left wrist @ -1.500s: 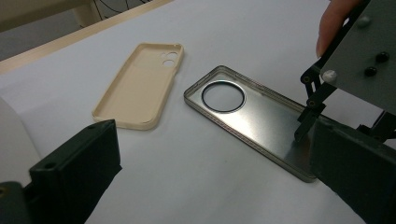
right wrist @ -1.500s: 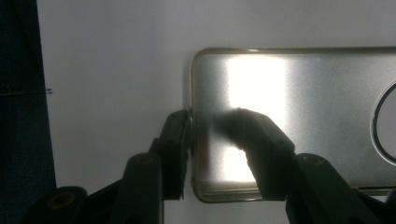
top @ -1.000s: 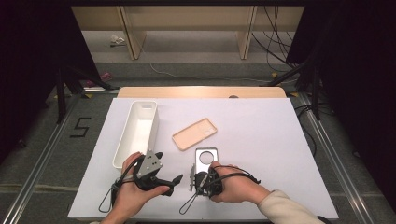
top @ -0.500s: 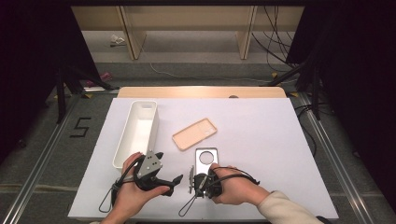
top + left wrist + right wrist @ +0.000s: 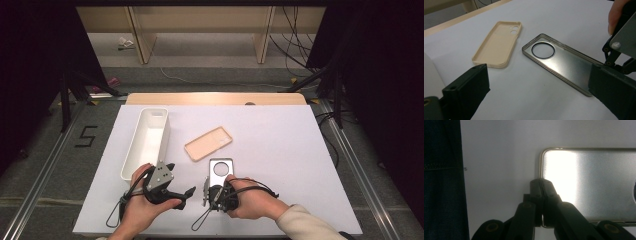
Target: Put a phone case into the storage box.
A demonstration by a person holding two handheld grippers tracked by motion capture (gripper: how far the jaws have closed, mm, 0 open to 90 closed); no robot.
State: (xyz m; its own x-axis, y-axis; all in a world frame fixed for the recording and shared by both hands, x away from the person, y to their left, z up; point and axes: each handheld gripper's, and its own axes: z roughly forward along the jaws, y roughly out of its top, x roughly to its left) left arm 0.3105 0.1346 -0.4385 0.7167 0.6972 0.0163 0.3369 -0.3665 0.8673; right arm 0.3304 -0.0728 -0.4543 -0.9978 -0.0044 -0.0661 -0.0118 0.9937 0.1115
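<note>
- We work on a big white table (image 5: 300, 150), and a long white plastic tray (image 5: 147, 141) sits at its left side.
- A tan soft phone case (image 5: 208, 143) lies just to the right of the tray, hollow side up.
- Our thing is the clear see-through phone case with a dark ring hole (image 5: 560, 61). It lies flat on the table, near the tan one and right in front of our right hand.
- Our left gripper (image 5: 536, 100) waits close by with its jaws wide apart and nothing between them.
- Our right gripper (image 5: 541, 186) has just squeezed tight, and it pinches the near edge of the clear case.
- We think a good lift is slow and straight up, so the thin edge does not slip out.
</note>
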